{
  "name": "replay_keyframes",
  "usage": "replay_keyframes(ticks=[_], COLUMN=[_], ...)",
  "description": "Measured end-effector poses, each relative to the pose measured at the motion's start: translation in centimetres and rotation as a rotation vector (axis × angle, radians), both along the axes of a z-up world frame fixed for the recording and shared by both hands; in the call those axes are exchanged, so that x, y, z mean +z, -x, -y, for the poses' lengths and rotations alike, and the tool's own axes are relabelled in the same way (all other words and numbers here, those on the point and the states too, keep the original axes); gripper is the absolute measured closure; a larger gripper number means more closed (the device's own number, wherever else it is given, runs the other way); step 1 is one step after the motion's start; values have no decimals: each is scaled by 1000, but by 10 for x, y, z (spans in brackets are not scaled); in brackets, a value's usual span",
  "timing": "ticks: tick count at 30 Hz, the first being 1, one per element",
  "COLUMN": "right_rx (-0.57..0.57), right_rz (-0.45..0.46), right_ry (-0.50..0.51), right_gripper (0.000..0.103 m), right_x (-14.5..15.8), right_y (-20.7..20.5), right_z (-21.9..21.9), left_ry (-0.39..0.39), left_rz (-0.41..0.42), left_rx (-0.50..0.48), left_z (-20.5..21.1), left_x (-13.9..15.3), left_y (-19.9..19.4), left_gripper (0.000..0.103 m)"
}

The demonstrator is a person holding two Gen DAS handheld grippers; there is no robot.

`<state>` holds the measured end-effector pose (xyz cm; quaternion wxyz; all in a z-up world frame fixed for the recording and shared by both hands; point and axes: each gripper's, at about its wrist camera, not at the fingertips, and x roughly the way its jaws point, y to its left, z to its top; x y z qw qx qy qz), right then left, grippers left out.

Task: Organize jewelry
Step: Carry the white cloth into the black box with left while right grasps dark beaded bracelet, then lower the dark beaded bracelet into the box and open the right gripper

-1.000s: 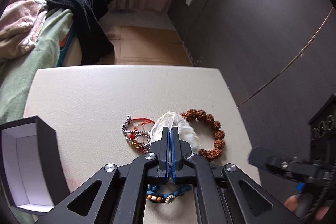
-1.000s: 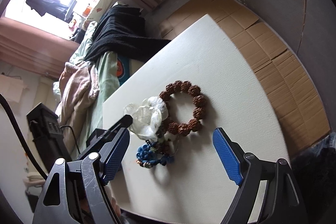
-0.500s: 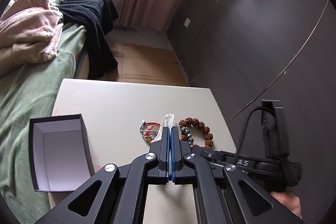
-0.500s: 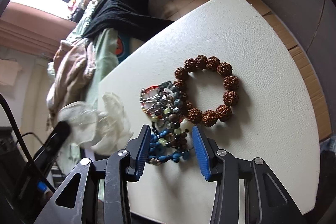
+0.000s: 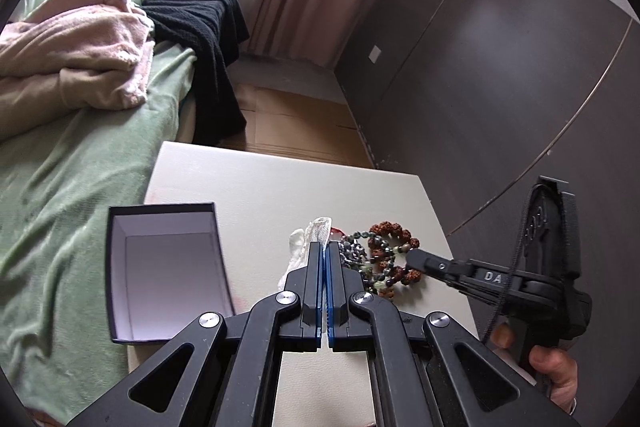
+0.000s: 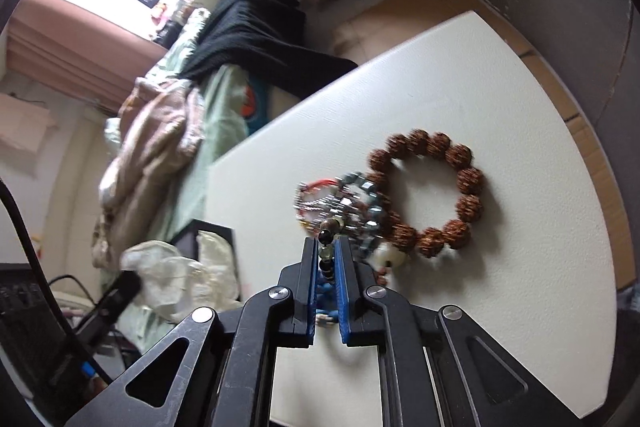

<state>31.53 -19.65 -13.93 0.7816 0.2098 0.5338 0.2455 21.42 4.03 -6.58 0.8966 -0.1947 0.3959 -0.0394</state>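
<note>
My left gripper (image 5: 324,247) is shut on a clear plastic bag (image 5: 316,233) and holds it above the white table (image 5: 260,183); the bag also shows in the right wrist view (image 6: 168,279). My right gripper (image 6: 326,247) is shut on a string of mixed beads (image 6: 328,239), dark and pale, with blue beads between the pads. A brown seed-bead bracelet (image 6: 460,179) lies flat on the table, also seen from the left wrist (image 5: 394,231). A tangle of silver chain and red cord (image 6: 340,195) lies beside it. An open dark box with a white inside (image 5: 168,267) stands at the left.
A bed with a green sheet (image 5: 80,167), pink blanket (image 5: 72,55) and black throw (image 5: 200,27) runs along the table's left side. A dark wardrobe wall (image 5: 500,67) is on the right. Cardboard covers the floor (image 5: 296,123) beyond the table.
My left gripper has lifted the plastic bag up and toward the box. My right gripper has closed from wide open onto the mixed bead string in the jewelry pile.
</note>
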Motion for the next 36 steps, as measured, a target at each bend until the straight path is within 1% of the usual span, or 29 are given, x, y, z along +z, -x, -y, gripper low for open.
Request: replay_keyframes(ticks=[4, 9, 11, 14, 16, 18, 19, 20, 21, 22, 23, 24, 25, 30, 36], right_rx=[16, 34, 47, 66, 90, 108, 116, 128, 136, 143, 152, 158, 164, 200, 261], right_rz=[56, 72, 80, 101, 116, 123, 123, 122, 120, 119, 118, 115, 113, 105, 109], right_ry=[-56, -118, -141, -177, -196, -214, -221, -230, -235, -237, -239, -241, -243, -250, -257], right_gripper=[93, 93, 93, 93, 93, 93, 93, 93, 93, 93, 93, 93, 93, 93, 93], right_x=[15, 23, 26, 34, 39, 41, 42, 42, 42, 42, 42, 41, 41, 40, 39], right_y=[5, 8, 11, 15, 18, 21, 22, 23, 24, 25, 25, 26, 27, 33, 41], right_z=[-7, -27, -35, -48, -61, -72, -77, -83, -89, -94, -99, -102, -106, -122, -146], left_ry=[-11, -39, -45, -73, -63, -39, -31, -27, -19, -14, -13, -16, -18, 4, 22], left_rz=[19, 37, 36, 26, 16, -15, -33, -52, -61, -56, -41, -22, -13, -41, -47], left_rx=[25, 62, 85, 123, 144, 159, 160, 160, 162, 170, 189, 210, 223, 281, 342], left_z=[-10, -26, -34, -45, -52, -60, -61, -64, -67, -69, -73, -77, -80, -104, -130], left_x=[10, 19, 19, 16, 12, 5, 2, -2, -5, -6, -6, -4, -3, -9, -13], left_y=[6, 14, 16, 16, 17, 15, 14, 14, 14, 18, 22, 26, 30, 39, 57], left_gripper=[103, 103, 103, 103, 102, 101, 94, 78, 67, 40, 23, 20, 20, 20, 20])
